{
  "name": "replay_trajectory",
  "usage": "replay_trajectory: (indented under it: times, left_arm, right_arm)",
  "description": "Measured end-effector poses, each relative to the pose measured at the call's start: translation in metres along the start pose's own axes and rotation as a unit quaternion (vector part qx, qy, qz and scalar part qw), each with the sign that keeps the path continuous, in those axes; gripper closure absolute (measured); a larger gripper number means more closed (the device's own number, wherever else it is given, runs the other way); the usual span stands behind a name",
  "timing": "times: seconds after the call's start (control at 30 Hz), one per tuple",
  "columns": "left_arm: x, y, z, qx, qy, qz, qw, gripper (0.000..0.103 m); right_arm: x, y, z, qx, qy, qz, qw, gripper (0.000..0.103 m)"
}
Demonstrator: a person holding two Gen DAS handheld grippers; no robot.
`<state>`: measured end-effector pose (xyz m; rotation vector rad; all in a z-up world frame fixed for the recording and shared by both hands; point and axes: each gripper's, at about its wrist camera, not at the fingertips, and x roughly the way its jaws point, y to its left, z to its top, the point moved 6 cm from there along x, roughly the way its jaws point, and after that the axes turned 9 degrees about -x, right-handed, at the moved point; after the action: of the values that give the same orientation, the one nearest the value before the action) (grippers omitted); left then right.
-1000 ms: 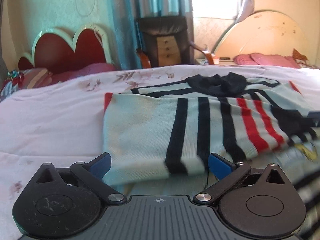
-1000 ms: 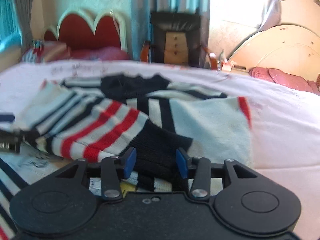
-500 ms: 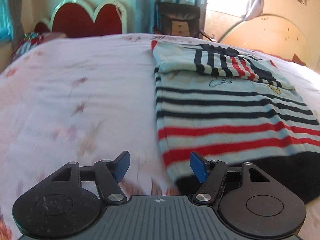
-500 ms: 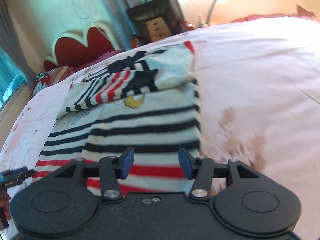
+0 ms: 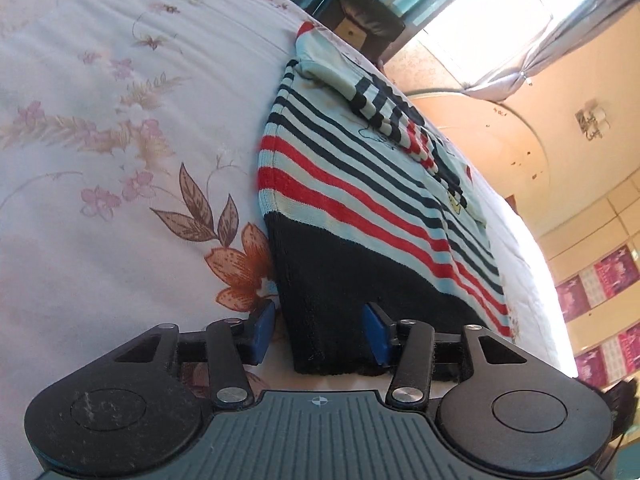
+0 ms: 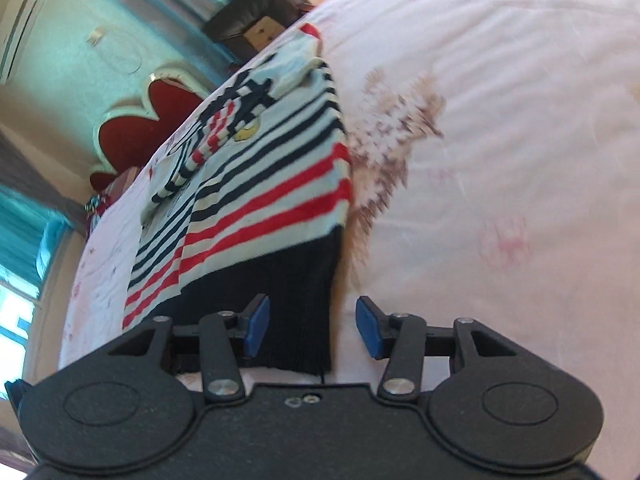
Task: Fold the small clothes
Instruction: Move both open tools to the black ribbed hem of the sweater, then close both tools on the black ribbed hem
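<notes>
Now one striped sweater on the bed; two grippers, left closing, right half-open, hem corners between fingers, ungripped.

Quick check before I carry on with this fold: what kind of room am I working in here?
Most likely a bedroom. The sweater lies on a bed with a floral sheet, a red scalloped headboard stands at the wall, and curtains hang at the window.

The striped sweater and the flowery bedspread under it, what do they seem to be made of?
The striped sweater looks like a soft matte knit, probably cotton or acrylic yarn: fine ribs show in its black hem band, and the stripe edges look fuzzy. The bedspread seems a thin, smooth woven cloth, maybe cotton or polyester, with a printed flower pattern and shallow creases. The fibre cannot be told from these views.
</notes>
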<state>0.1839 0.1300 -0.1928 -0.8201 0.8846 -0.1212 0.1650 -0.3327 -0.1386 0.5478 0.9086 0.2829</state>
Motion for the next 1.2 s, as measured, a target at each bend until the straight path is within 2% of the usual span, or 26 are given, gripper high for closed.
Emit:
replay_trajectory:
  times: [0.13, 0.37, 0.43, 0.5, 0.6, 0.93, 1.07, 1.2]
  left_arm:
    - [0.005, 0.01, 0.004, -0.048, 0.005, -0.034, 0.9983, 0.055]
    - [0.022, -0.002, 0.015, -0.033, 0.01, -0.038, 0.9987, 0.055]
    - [0.027, -0.003, 0.017, -0.037, 0.01, -0.041, 0.9984, 0.064]
    - [0.032, 0.0, 0.018, -0.04, 0.01, -0.02, 0.9989, 0.092]
    - [0.032, 0.0, 0.016, -0.037, 0.003, -0.014, 0.9992, 0.092]
    - [0.033, -0.002, 0.013, -0.016, -0.013, -0.011, 0.9997, 0.092]
    - [0.031, -0.003, 0.011, -0.01, -0.016, -0.012, 0.9997, 0.094]
    - [0.024, -0.003, 0.013, 0.001, -0.032, -0.017, 0.9994, 0.095]
  right_arm:
    - [0.004, -0.013, -0.006, 0.06, -0.007, 0.039, 0.997, 0.056]
    - [0.026, -0.005, -0.001, 0.058, 0.005, 0.07, 0.996, 0.064]
    - [0.031, -0.002, 0.001, 0.06, 0.006, 0.074, 0.995, 0.067]
    - [0.037, 0.001, 0.002, 0.058, 0.01, 0.072, 0.996, 0.072]
    - [0.041, 0.004, 0.004, 0.045, 0.019, 0.065, 0.997, 0.077]
    - [0.047, 0.014, 0.006, 0.02, 0.026, 0.06, 0.998, 0.077]
    - [0.05, 0.017, 0.005, 0.004, 0.028, 0.039, 0.999, 0.095]
    - [0.046, 0.019, 0.005, -0.015, 0.018, 0.028, 0.999, 0.096]
